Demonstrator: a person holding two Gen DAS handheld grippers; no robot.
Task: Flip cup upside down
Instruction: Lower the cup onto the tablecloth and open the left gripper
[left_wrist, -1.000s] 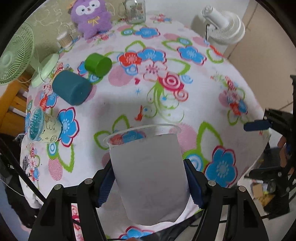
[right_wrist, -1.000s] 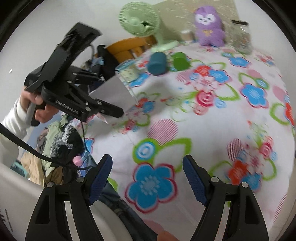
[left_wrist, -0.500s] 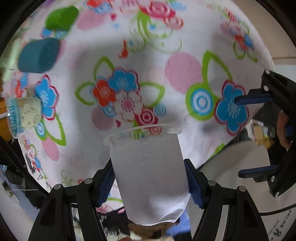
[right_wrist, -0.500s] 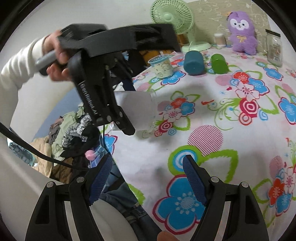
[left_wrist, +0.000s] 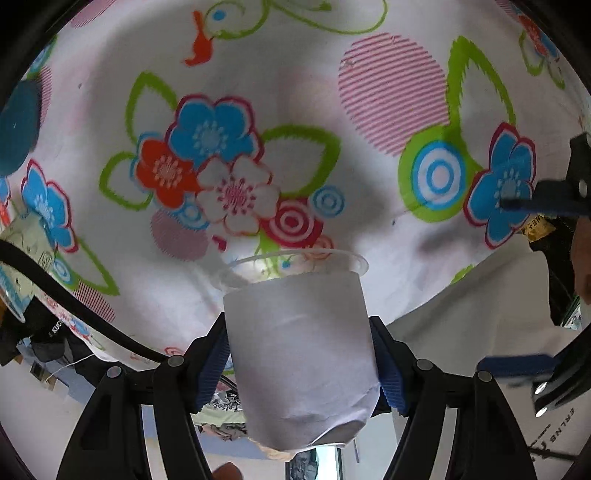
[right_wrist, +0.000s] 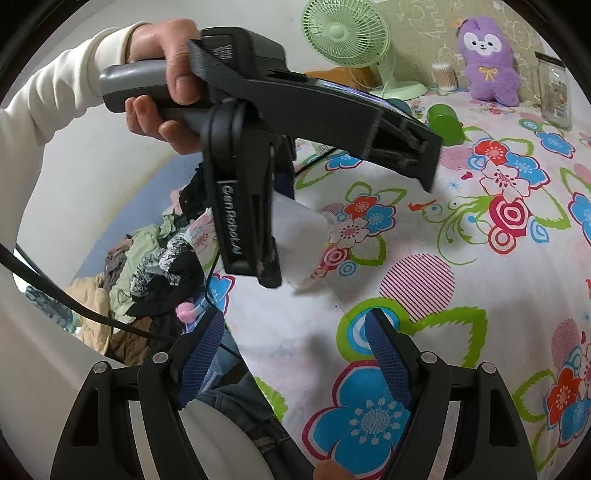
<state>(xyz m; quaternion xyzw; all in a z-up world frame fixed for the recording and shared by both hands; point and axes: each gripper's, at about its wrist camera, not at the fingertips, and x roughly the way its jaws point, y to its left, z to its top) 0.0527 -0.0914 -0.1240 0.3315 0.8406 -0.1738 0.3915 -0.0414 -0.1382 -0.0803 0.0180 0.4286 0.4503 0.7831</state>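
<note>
My left gripper (left_wrist: 299, 354) is shut on a clear plastic cup (left_wrist: 299, 350) wrapped in white paper. The cup's rim (left_wrist: 295, 258) points down toward the flowered tablecloth (left_wrist: 295, 110), and its base is toward the camera. In the right wrist view the left gripper (right_wrist: 258, 206) is tilted steeply, held by a hand above the table's near-left edge, with the cup (right_wrist: 299, 236) tipped mouth-down a little above the cloth. My right gripper (right_wrist: 295, 354) is open and empty, near the table's front edge.
A green cup (right_wrist: 445, 123) and a teal cup (left_wrist: 16, 129) lie on their sides further back. A patterned cup (left_wrist: 22, 251) lies at the left. A green fan (right_wrist: 343, 40), a purple plush (right_wrist: 487, 55) and a glass jar (right_wrist: 554, 92) stand at the back. Clothes (right_wrist: 155, 266) are piled beyond the table's left edge.
My left gripper has rotated forward with the cup, turning its mouth down toward the cloth and coming closer to it. The right gripper has shifted slightly and stays open.
</note>
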